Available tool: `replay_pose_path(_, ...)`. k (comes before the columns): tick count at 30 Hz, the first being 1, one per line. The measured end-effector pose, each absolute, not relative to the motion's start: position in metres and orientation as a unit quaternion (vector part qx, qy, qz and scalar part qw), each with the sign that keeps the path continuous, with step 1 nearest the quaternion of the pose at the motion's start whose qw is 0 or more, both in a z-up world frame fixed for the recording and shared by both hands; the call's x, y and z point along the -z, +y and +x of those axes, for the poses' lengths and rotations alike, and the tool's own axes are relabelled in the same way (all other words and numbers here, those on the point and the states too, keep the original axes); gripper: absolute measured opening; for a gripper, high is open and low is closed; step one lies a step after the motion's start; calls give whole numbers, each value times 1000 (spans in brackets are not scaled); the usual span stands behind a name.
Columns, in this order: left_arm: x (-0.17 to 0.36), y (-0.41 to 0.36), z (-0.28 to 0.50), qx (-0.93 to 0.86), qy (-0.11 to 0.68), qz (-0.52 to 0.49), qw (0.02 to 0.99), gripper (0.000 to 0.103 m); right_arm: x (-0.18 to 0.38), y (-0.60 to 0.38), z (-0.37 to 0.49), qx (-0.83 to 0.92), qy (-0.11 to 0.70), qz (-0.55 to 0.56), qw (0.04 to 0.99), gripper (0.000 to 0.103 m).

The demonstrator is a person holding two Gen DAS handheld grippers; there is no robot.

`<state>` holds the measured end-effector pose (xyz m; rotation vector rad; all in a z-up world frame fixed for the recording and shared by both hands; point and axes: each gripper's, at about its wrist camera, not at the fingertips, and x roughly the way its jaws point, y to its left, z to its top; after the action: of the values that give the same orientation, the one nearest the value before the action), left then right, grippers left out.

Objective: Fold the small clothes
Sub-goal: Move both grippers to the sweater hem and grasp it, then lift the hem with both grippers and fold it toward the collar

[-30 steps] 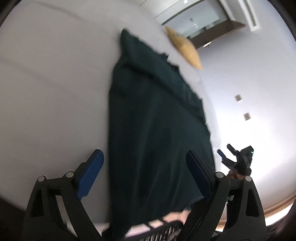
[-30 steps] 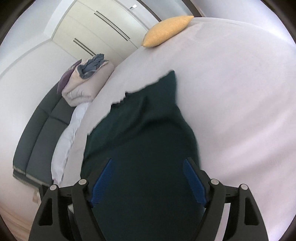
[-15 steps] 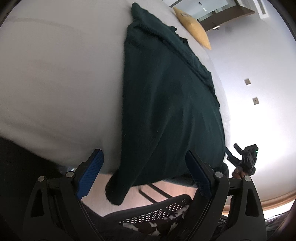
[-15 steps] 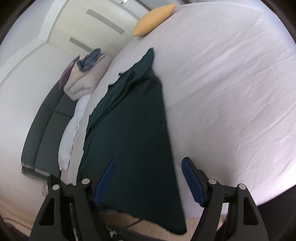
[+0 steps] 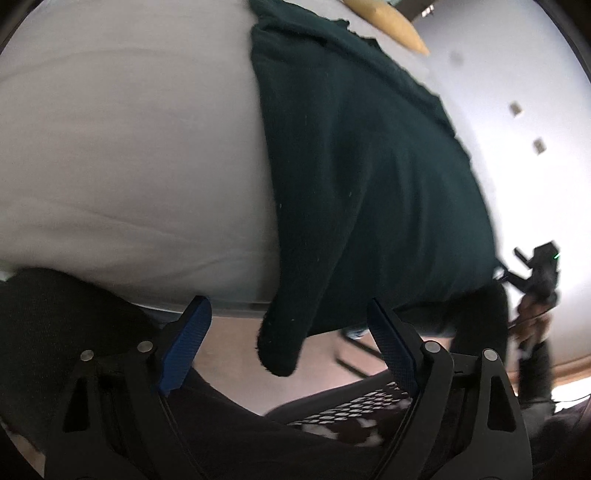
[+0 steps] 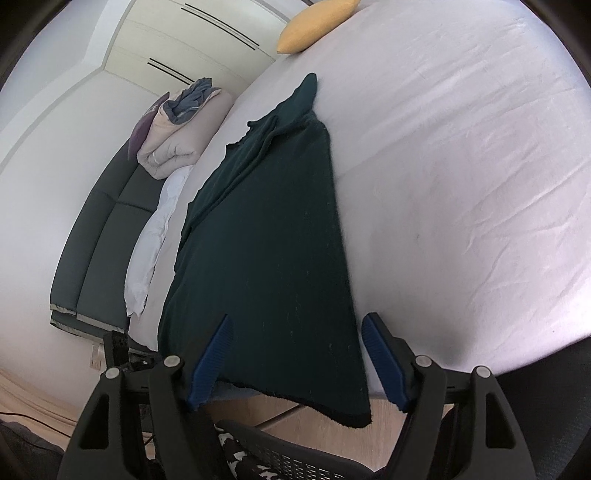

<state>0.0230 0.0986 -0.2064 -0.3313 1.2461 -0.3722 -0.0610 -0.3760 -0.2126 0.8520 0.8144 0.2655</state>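
Nearest to me, my left claw (image 5: pixel 286 347) is spread wide with nothing between its blue ribbed pads, and my right claw (image 6: pixel 295 360) is likewise wide apart and empty. Below both sits the black mesh back of an office chair (image 6: pixel 295 461), over a pale wood floor (image 6: pixel 280 410). Just beyond the pads, the dark green knitted garment (image 6: pixel 269 240) lies flat on the white bed sheet (image 6: pixel 461 166), its near hem spilling over the mattress edge. In the left view, one corner droops as a rounded flap (image 5: pixel 280 343) directly between my left pads; in the right view, the other hem corner (image 6: pixel 354 417) hangs just inside my right-hand pad. The garment's long axis runs straight away from me, narrowing to a tip that points toward a mustard yellow cushion (image 6: pixel 317 26) at the far end of the bed. Each claw is about equally near its own corner, so I judge the next move is to pinch both corners and carry the hem forward along that axis. Farther left, a heap of folded beige bedding (image 6: pixel 177 140) sits on a dark grey sofa (image 6: pixel 99 236).
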Motion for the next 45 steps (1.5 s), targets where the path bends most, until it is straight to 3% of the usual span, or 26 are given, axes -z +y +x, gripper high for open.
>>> replay_pose_path(5,210,102,16,182,563,-148,792,81,213,-373,-60,-133,386,394,824,75)
replay_pose_path(9,212,106,13,201,562,-163,785,42,213,-375,-61,-134,388,393,823,74)
replay_pose_path(10,213,107,13,200,564,-164,784,40,213,-375,-61,-134,390,391,823,74)
replay_pose_path(18,219,109,15,231,559,-210,768,40,212,-378,-71,-120,407,388,818,74)
replay_pose_path(19,219,109,15,231,559,-210,768,38,213,-379,-72,-115,412,388,817,74)
replay_pose_path(22,223,107,16,229,564,-211,764,19,216,-379,-72,-104,428,387,810,74)
replay_pose_path(25,223,100,16,231,568,-202,763,10,220,-376,-70,-101,446,384,803,74)
replay_pose_path(37,218,91,13,234,567,-188,768,6,227,-366,-63,-102,474,377,789,73)
replay_pose_path(40,217,92,11,236,564,-190,768,6,229,-368,-64,-105,466,390,787,66)
replay_pose_path(43,216,91,9,239,562,-190,768,6,234,-368,-63,-111,464,399,783,51)
replay_pose_path(45,214,92,8,241,561,-191,769,5,236,-368,-63,-113,465,401,781,28)
